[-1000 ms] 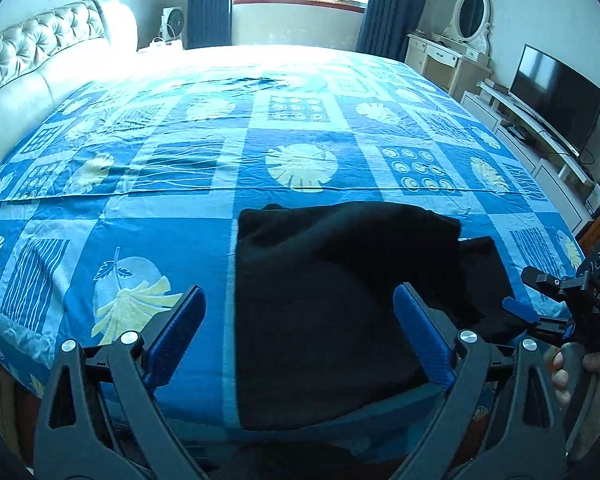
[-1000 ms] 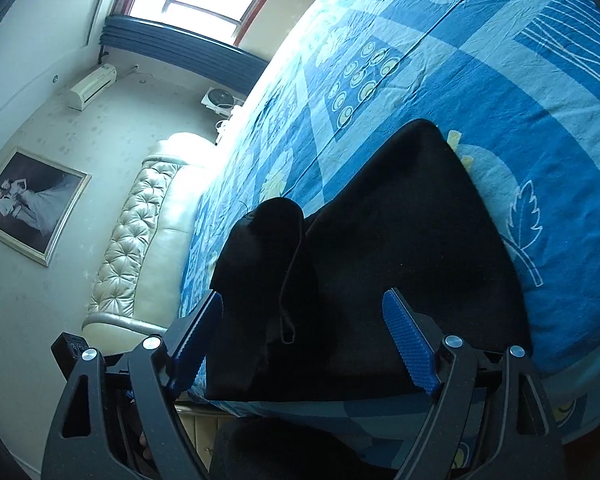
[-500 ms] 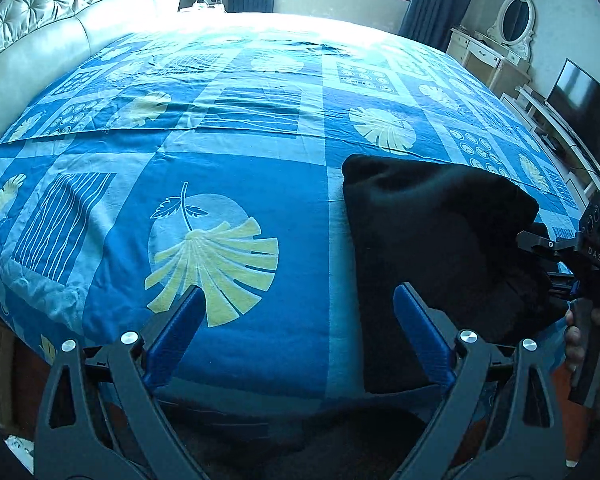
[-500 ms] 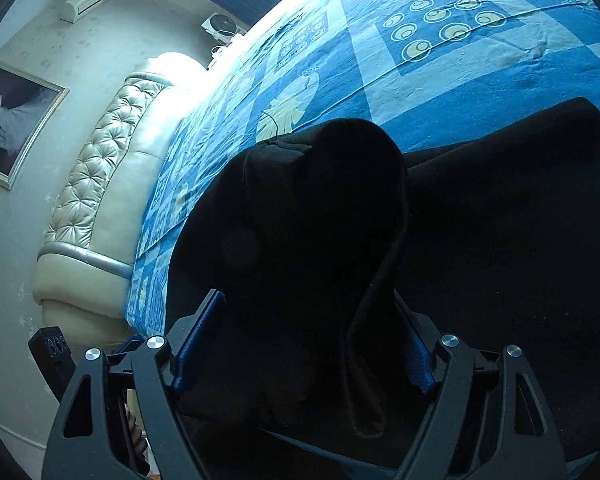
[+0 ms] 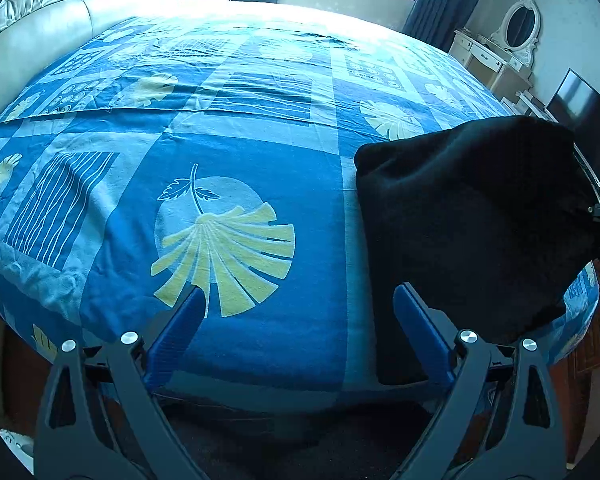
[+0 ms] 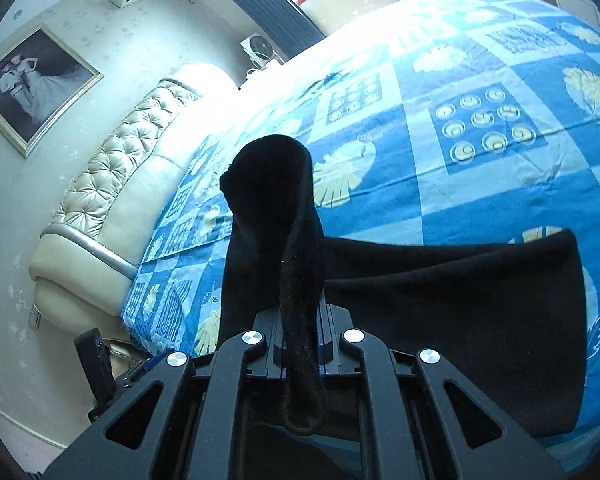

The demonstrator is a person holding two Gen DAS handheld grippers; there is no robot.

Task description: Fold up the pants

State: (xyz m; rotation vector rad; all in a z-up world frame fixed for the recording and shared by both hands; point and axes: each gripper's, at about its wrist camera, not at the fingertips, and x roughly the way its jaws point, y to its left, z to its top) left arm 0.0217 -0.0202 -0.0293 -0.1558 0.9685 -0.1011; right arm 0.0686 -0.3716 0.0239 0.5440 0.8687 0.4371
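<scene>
The right tool [image 6: 300,320] has pinched an edge of the black fabric pants [image 6: 460,300] on the blue leaf-patterned bed [image 6: 480,184], while the left tool [image 5: 296,336] hangs wide open and empty; carrying that edge across looks next.

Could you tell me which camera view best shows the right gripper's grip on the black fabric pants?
The right wrist view: the right gripper sits shut on a bunched fold of the black fabric pants. The left wrist view shows the pants lifted at the right edge, but only a sliver of that gripper.
</scene>
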